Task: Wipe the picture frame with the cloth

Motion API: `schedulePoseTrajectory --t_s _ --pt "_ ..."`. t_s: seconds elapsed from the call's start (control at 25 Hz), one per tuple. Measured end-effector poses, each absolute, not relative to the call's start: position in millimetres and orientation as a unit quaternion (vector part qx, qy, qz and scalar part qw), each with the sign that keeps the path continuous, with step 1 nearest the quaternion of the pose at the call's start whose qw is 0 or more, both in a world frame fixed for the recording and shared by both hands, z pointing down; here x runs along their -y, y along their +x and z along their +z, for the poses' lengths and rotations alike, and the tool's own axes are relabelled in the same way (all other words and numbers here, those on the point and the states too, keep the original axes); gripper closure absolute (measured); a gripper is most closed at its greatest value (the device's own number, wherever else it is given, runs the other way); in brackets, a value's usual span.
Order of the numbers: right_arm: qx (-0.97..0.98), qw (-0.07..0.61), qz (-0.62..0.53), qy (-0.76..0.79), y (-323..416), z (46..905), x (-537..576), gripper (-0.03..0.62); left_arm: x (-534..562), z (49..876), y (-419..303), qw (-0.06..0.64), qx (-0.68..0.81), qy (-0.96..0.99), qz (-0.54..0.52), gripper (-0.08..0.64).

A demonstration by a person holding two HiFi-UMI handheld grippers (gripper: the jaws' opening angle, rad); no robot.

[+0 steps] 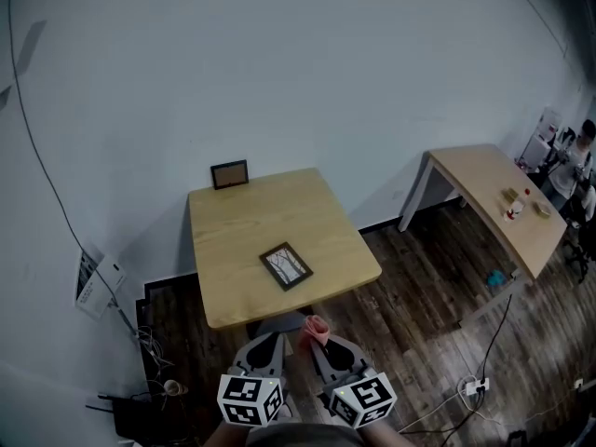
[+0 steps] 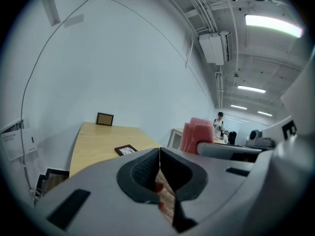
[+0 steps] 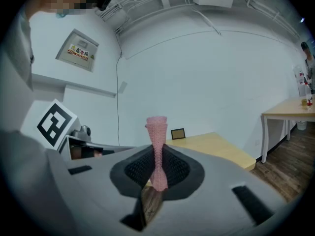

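Observation:
A dark picture frame [image 1: 286, 265] lies flat near the front of the wooden table [image 1: 233, 240]; it shows small in the left gripper view as the flat frame [image 2: 126, 150]. A second frame [image 1: 229, 174] stands upright at the table's back edge against the wall, seen too as the upright frame [image 3: 178, 133]. A folded pink cloth [image 3: 157, 149] is pinched in my right gripper [image 1: 321, 335], which is shut on it; the cloth [image 1: 315, 329] sticks up past the jaws. My left gripper [image 1: 272, 341] is shut with nothing in it. Both grippers hang short of the table's front edge.
A second wooden table [image 1: 503, 198] stands at the right with small items on it. People sit at the far right [image 1: 579, 152]. Cables and a power strip [image 1: 475, 386] lie on the dark wood floor. A paper notice [image 1: 98, 282] hangs on the wall at the left.

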State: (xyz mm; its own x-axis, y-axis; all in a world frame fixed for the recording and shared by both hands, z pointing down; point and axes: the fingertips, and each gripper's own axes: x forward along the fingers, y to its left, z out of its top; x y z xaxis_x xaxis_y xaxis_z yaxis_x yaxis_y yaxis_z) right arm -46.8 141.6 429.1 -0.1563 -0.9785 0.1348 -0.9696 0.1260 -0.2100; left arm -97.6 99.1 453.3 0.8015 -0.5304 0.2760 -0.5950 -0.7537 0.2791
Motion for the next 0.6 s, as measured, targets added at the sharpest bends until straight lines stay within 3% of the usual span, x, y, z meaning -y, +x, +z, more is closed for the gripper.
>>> schedulePoseTrajectory --t_s 0.6 --pt "-0.732 0.011 -0.150 -0.664 -3.1 444.1 -74.9 0.574 -25.0 499.2 -91.3 0.214 0.339 0.907 0.128 0.555"
